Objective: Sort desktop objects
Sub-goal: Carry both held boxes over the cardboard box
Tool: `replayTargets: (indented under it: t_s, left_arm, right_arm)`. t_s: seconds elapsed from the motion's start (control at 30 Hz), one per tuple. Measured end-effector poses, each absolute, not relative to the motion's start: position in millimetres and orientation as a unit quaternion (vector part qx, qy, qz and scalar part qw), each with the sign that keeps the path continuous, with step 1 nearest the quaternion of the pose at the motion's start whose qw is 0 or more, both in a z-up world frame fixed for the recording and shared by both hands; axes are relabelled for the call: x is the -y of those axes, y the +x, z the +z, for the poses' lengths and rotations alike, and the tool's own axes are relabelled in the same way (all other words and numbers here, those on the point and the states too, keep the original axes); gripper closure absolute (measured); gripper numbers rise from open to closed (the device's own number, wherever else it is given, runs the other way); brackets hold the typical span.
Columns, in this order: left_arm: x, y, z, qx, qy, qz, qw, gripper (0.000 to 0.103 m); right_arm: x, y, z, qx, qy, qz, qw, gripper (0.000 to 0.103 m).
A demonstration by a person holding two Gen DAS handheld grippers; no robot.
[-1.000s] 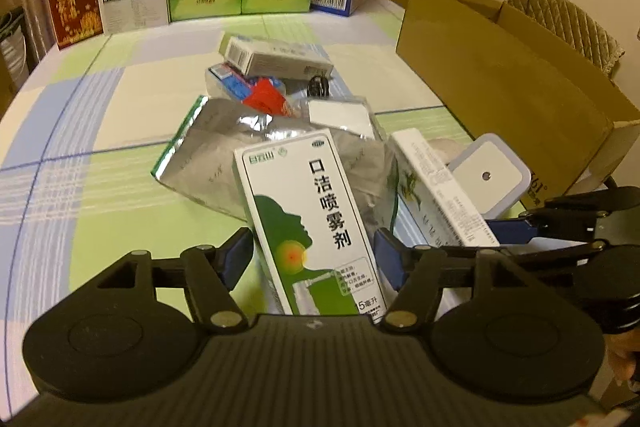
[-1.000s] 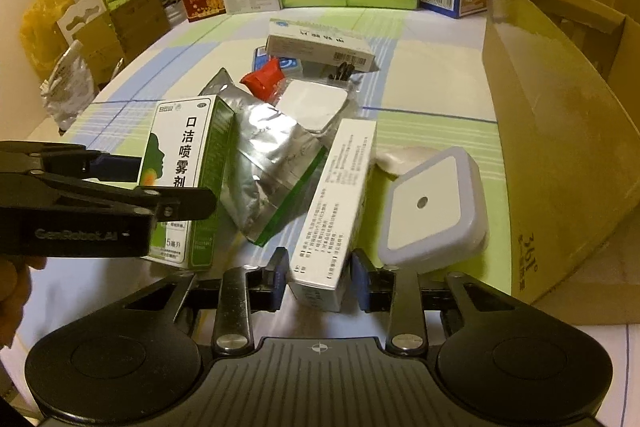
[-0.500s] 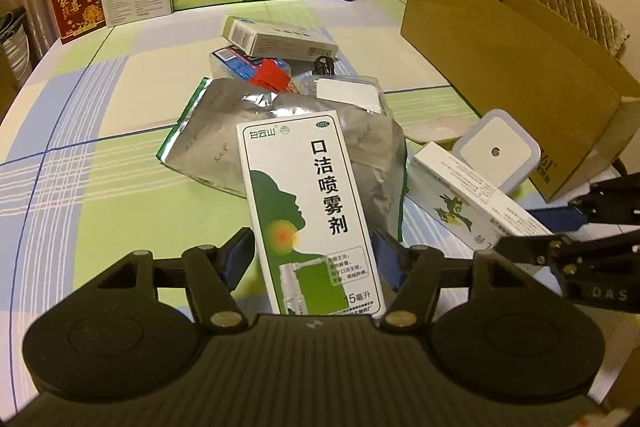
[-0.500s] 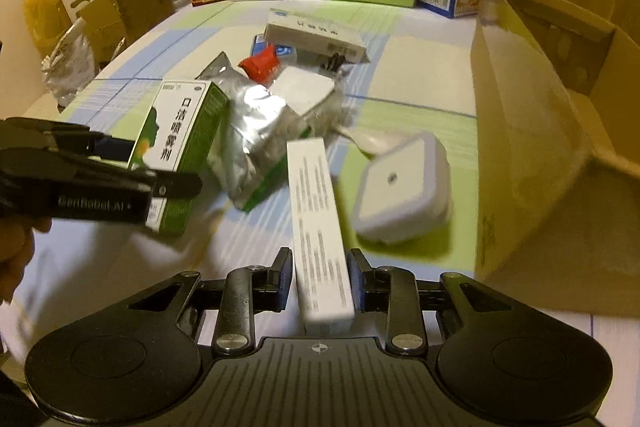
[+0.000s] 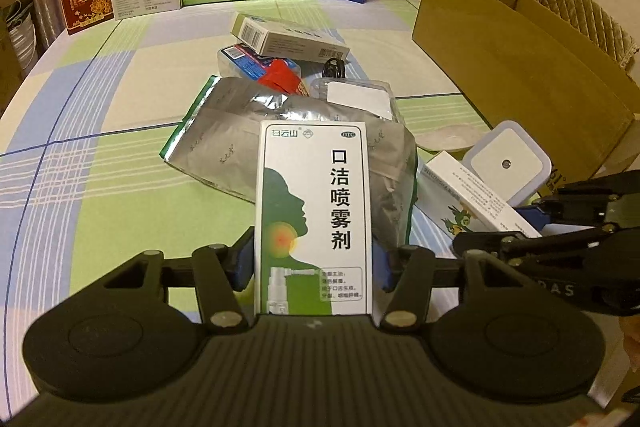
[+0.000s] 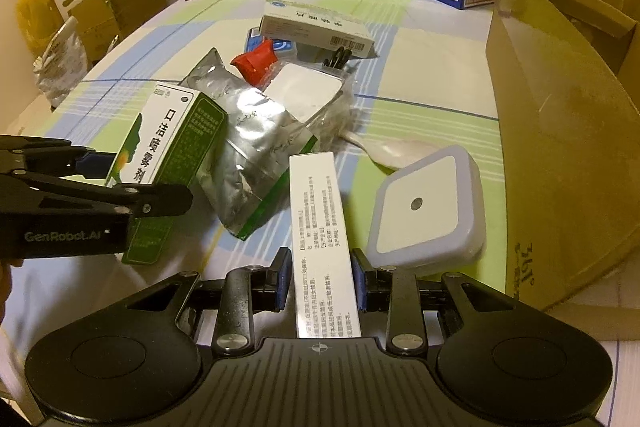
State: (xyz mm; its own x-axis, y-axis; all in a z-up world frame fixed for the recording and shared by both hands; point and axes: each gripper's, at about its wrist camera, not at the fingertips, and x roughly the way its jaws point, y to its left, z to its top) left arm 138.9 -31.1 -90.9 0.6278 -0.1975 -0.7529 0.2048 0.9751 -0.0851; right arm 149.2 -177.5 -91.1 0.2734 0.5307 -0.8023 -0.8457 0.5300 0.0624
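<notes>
With the left gripper (image 5: pixel 314 263) closing around the throat-spray box (image 5: pixel 314 211) and the right gripper (image 6: pixel 319 285) pinching the slim white carton (image 6: pixel 322 239), either tall box could twist loose if gripped off-centre.

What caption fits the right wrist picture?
Right hand-held gripper clamps a long white cardboard box beside a square white night light.

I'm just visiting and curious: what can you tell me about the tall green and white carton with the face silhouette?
The green and white carton is slim printed cardboard with a green head silhouette, a glowing throat spot, a spray bottle picture and bold black characters. It stands tilted between the left gripper, whose blue pads are closing on its sides. Behind it lies a crinkled silver foil pouch.
</notes>
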Motion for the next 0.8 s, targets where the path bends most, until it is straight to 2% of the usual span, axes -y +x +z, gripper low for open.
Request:
replayTargets:
  t_s: [0.23, 0.5, 0.8]
  left_arm:
    - [31, 132, -84, -0.413, 0.003, -0.112, 0.904, 0.052]
    - [36, 126, -68, -0.41, 0.006, -0.124, 0.904, 0.052]
    - [69, 105, -4, -0.373, 0.022, -0.145, 0.916, 0.052]
  right_arm:
    - [189, 139, -78, -0.39, -0.187, 0.444, 0.785, 0.08]
    - [207, 128, -32, -0.359, -0.169, 0.447, 0.802, 0.08]
    - [261, 135, 43, -0.315, -0.121, 0.428, 0.839, 0.08]
